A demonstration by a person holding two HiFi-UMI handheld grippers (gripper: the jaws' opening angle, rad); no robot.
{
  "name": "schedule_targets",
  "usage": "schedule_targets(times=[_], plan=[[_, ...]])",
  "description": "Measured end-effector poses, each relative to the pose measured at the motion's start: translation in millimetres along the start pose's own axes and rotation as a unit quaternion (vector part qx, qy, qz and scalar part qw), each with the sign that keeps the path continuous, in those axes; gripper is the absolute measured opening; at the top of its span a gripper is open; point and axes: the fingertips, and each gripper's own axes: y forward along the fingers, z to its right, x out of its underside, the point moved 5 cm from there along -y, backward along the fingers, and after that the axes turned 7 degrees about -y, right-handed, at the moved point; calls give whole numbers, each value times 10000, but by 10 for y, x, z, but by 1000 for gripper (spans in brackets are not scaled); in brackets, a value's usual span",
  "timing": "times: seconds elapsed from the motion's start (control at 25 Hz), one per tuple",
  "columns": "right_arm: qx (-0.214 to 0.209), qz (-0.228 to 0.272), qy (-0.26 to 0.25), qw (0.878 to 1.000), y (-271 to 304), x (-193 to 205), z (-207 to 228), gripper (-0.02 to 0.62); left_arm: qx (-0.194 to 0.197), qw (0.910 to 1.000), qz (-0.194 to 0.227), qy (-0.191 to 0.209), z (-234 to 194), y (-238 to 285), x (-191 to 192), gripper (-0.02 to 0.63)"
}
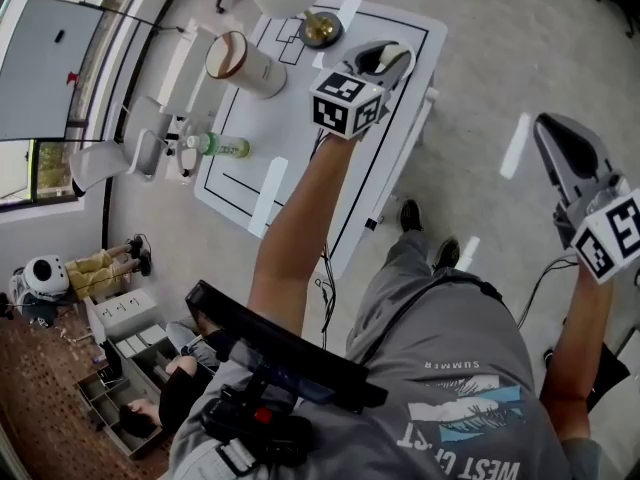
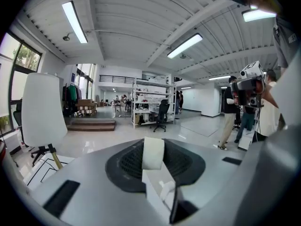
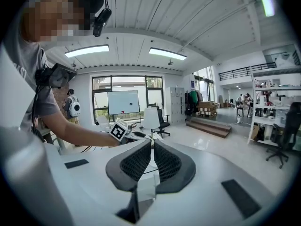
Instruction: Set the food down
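Note:
My left gripper (image 1: 385,60) reaches over the right side of a white table (image 1: 290,128) marked with black lines. Its jaws are shut on a flat white piece of food (image 2: 153,150), which stands upright between the black pads in the left gripper view. A small brass dish (image 1: 322,28) sits on the table just left of that gripper. My right gripper (image 1: 550,133) hangs over the floor, well right of the table. In the right gripper view (image 3: 153,147) its two pads meet with nothing between them.
On the table stand a white canister with a brown lid (image 1: 245,65) and a green bottle (image 1: 222,146). White chairs (image 1: 110,158) stand at the table's left. A person crouches by drawers (image 1: 150,388) at the lower left.

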Motion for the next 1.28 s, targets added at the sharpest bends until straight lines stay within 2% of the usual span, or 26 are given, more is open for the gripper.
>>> schedule_targets(times=[0.28, 0.68, 1.16, 1.28], plan=[[198, -94, 101, 9997, -42, 52, 41, 6, -74, 9986, -514, 76, -284, 216, 246, 106], [401, -197, 191, 9988, -45, 116, 106, 6, -149, 9943, -1042, 158, -588, 461, 523, 106], [502, -370, 304, 9976, -28, 247, 210, 6, -216, 9814, -1755, 749, -838, 677, 788, 106], [527, -425, 341, 9971, -25, 288, 239, 6, -269, 9788, -1877, 775, -926, 724, 847, 106]])
